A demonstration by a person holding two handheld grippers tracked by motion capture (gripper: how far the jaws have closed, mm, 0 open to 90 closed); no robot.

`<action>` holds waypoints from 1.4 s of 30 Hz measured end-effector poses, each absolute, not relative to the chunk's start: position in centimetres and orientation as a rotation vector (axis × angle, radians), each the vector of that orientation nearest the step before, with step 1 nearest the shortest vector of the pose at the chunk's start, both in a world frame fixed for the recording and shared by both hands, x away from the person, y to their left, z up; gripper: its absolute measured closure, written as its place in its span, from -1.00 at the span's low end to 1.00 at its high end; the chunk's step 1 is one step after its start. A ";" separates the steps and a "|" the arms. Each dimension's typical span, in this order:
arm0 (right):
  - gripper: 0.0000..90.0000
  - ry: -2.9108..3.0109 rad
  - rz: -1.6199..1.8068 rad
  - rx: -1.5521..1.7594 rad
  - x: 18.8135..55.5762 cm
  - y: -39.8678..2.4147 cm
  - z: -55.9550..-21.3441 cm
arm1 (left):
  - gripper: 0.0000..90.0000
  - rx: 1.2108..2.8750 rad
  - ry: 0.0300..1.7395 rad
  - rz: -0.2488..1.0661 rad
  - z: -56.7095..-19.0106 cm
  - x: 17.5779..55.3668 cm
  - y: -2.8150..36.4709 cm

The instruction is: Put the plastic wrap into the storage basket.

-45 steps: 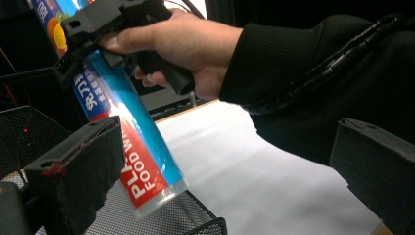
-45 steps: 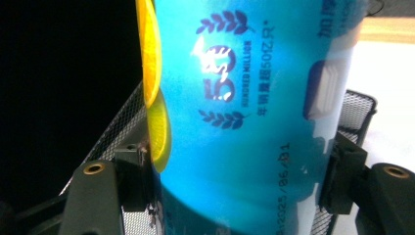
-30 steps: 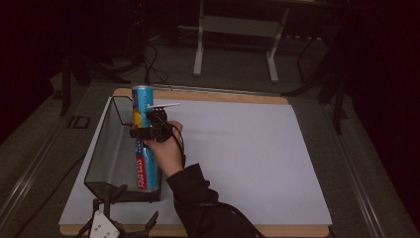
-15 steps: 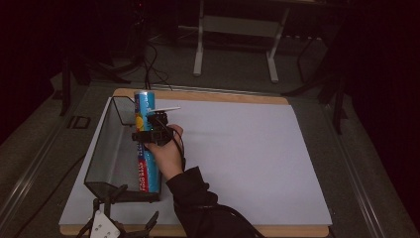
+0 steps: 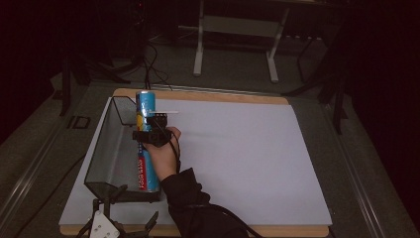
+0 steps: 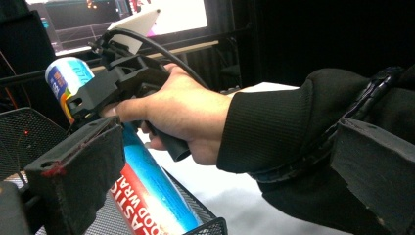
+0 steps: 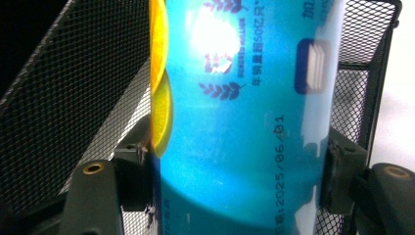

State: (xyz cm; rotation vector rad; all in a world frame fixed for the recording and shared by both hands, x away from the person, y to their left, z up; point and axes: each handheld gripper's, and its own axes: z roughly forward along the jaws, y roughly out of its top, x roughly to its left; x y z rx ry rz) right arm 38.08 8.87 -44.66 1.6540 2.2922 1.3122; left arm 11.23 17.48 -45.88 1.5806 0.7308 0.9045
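Observation:
A long blue tube of plastic food wrap (image 5: 147, 174) lies lengthwise in a black mesh basket (image 5: 105, 148) at the table's left, its far end tilted up. My right gripper (image 5: 150, 133), held in a hand with a dark sleeve, is shut on the tube's upper half. In the right gripper view the two jaws of my right gripper (image 7: 240, 176) press both sides of the blue tube (image 7: 244, 122). My left gripper (image 5: 106, 226) lies at the table's front edge; its jaws stand wide open in the left gripper view (image 6: 225, 139), which looks at the hand and the tube (image 6: 156, 196).
A white sheet (image 5: 247, 158) covers the wooden table. Mesh walls (image 7: 73, 73) stand close on both sides of the tube. A metal stand (image 5: 200, 44) and cables (image 5: 148, 64) are on the dark floor behind the table.
The right gripper and the tube have shifted slightly toward the person and a little lower into the basket. The left gripper has not moved.

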 end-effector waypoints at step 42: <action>-0.74 2.319 1.256 1.251 38.5 8.6 -44.4 | -1.00 1.594 0.734 0.892 -46.0 11.4 17.4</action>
